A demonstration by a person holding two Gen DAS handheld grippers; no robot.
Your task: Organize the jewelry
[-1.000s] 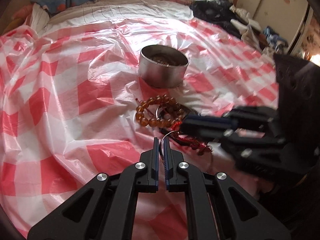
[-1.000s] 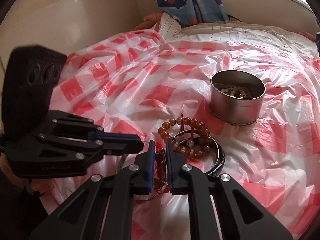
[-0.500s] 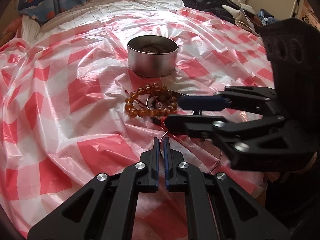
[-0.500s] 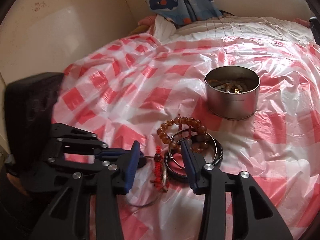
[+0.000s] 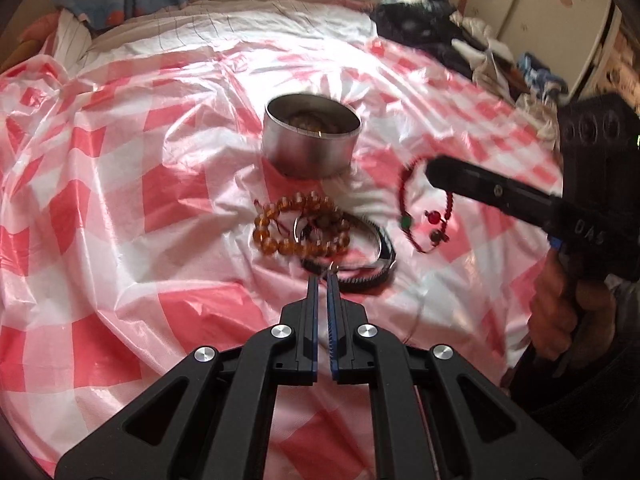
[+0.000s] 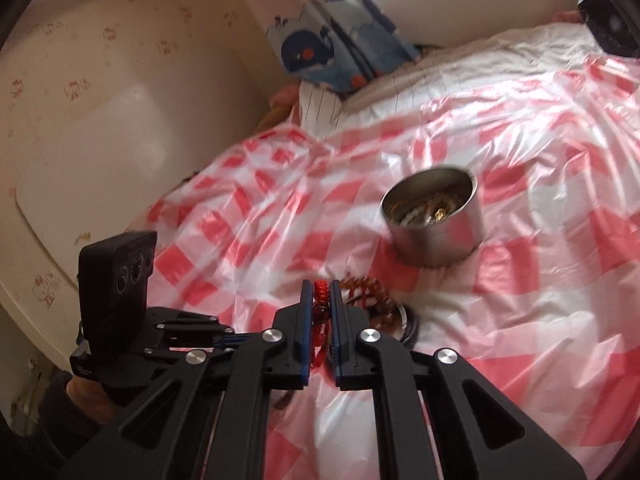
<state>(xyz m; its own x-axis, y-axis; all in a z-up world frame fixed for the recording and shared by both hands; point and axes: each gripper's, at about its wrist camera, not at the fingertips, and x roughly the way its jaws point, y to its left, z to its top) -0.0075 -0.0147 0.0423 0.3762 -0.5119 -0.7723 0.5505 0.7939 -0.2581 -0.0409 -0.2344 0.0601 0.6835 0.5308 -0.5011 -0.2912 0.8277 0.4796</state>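
Your right claw [image 6: 321, 300] has just been closing, and now it is clamped on the red string bracelet [image 5: 420, 216]. From your left camera you can see the bracelet hang in a loop from the tip of that claw, up off the bed, with a green bead and a red bead on it. It hangs just to the right of the round metal tin [image 5: 312, 140]. The tin stands upright on the red and white checked plastic sheet [image 5: 120, 184] that covers the bed. It is open on top and has some shiny, gold-looking jewelry inside. In front of the tin, a bracelet of brown beads [image 5: 300, 228] lies on the sheet. A dark bangle [image 5: 380, 264] lies right next to it, and the 2 touch or overlap. Your left claw [image 5: 321, 280] is low over the sheet with its 2 sides pressed close together. Its tip is right at a thin silver ring [image 5: 334, 267] by the near edge of the bangle, and it seems to pinch that ring, but the spot is small and hard to see. Your hand [image 5: 568, 312] holds the grip of the right claw at the right edge of the view. A blue cloth with whales [image 6: 332, 48] lies at the far end of the bed.
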